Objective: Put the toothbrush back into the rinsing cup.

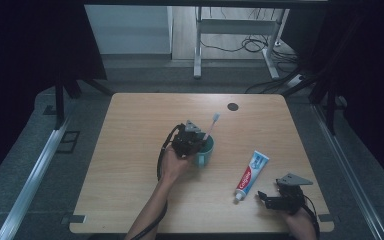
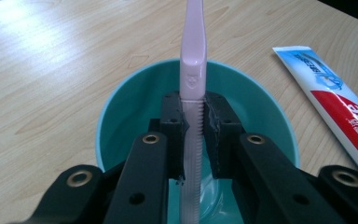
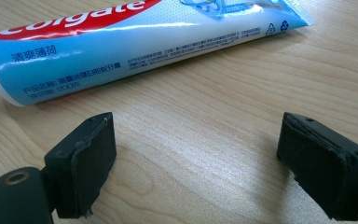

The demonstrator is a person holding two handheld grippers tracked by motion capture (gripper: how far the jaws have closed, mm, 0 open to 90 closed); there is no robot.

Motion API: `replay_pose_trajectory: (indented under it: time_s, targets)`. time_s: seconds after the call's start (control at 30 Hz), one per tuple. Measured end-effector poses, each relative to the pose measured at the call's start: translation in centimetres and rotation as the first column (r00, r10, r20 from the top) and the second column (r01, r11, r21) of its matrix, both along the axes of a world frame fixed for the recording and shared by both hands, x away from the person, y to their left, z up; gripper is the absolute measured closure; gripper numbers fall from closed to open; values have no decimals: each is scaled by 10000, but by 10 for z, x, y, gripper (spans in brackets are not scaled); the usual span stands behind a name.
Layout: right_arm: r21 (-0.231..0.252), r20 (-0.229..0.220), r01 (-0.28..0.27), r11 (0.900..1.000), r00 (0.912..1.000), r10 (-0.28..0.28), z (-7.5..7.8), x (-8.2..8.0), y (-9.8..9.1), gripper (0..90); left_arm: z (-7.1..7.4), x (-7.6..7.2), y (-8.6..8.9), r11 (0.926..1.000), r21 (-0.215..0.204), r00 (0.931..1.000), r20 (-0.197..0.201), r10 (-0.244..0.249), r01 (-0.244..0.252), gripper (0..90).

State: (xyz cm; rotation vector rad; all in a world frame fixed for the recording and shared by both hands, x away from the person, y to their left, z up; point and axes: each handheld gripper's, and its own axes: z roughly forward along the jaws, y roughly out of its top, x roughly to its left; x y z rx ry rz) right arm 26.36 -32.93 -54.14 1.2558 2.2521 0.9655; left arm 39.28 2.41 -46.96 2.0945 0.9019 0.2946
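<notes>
The pink toothbrush (image 2: 193, 70) stands nearly upright over the teal cup (image 2: 121, 107), its lower handle already down inside the bowl and its bristled head (image 1: 215, 118) slanting up and away above the rim. It looks light, stiff and narrow, with smooth plastic that would likely slip or twist under a loose hold. The ribbed stretch of the handle seems the best place to grip, and that is where the left gripper (image 2: 195, 122) has it, jaws clamped on the handle from both sides just above the cup's floor. The cup itself appears rigid and stable on the counter (image 1: 130, 165), light enough that a sideways nudge from the brush could shift it. The toothpaste tube (image 1: 250, 174) lies flat well to the right of the cup. Just beside its capped end, the right gripper (image 3: 196, 154) rests low over the wood with its jaws wide apart and nothing between them.
</notes>
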Motion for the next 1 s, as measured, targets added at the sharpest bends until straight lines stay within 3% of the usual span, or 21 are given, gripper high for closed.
replay_pose_trajectory:
  time_s: [0.67,1.0]
  targets:
    - [1,1,1,10000,10000,-1,0,0,0,113,-5,7,-4,9992,391,9955,-939,107,-70,763]
    - [-2,4,-2,10000,10000,2,0,0,0,113,-3,7,-5,9986,512,9956,-924,144,-96,724]
